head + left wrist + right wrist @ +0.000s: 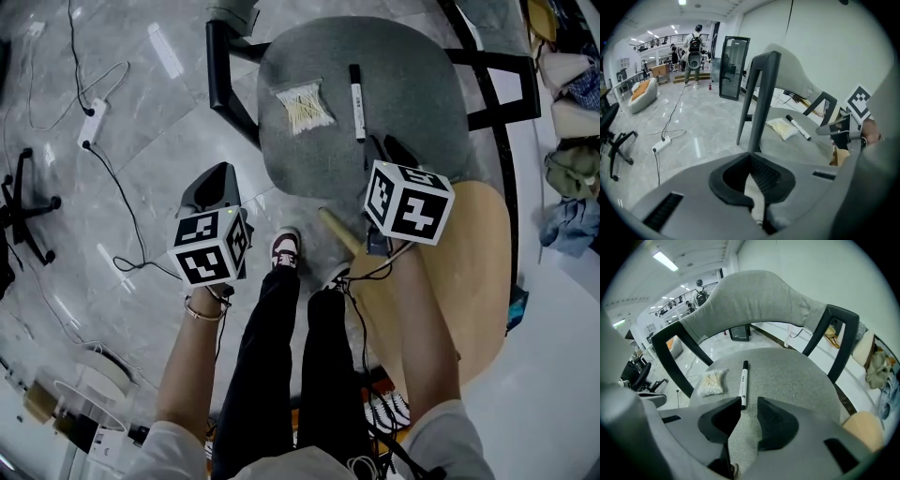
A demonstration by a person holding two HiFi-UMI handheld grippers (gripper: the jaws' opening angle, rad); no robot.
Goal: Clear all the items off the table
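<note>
Two things: pen (357,100), swabs (305,108) at its 9 o'clock, on chair (412,75).
Left tool (751,161): pressed together.
Right tool (749,405): spread, empty.

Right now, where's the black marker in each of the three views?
Head view: the marker, upper centre on the grey chair seat.
Left gripper view: right of centre, on the seat.
Right gripper view: centre, on the seat.
Shared landmark: the cotton swab bag, left of it everywhere.
</note>
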